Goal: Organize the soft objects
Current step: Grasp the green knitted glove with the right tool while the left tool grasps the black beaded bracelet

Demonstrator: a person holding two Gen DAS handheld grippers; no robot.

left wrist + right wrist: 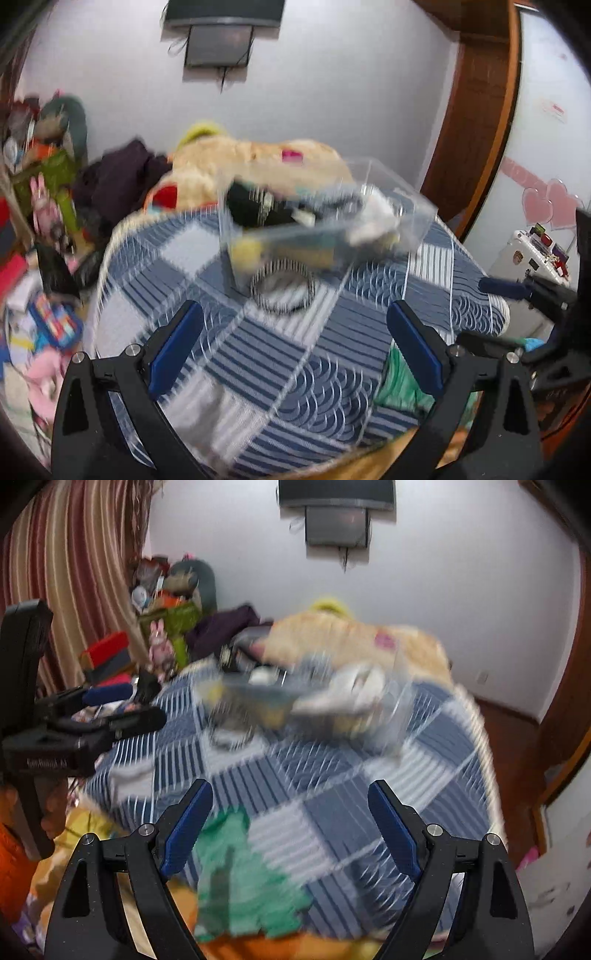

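Observation:
A clear plastic bin (325,221) sits on a blue-and-white patterned blanket (258,350), holding soft items: something black, something white, a yellow piece. It also shows, blurred, in the right wrist view (314,701). A black-and-white striped band (282,291) lies in front of the bin. A green cloth (243,871) lies on the blanket just ahead of my right gripper (291,827), which is open and empty. My left gripper (295,343) is open and empty above the blanket. The green cloth also shows by the left gripper's right finger (399,380).
A large beige plush (258,158) and dark clothing (122,177) lie behind the bin. Cluttered toys and boxes (40,177) stand at the left. A striped curtain (74,572) hangs at the left; a wooden door frame (476,122) is at the right.

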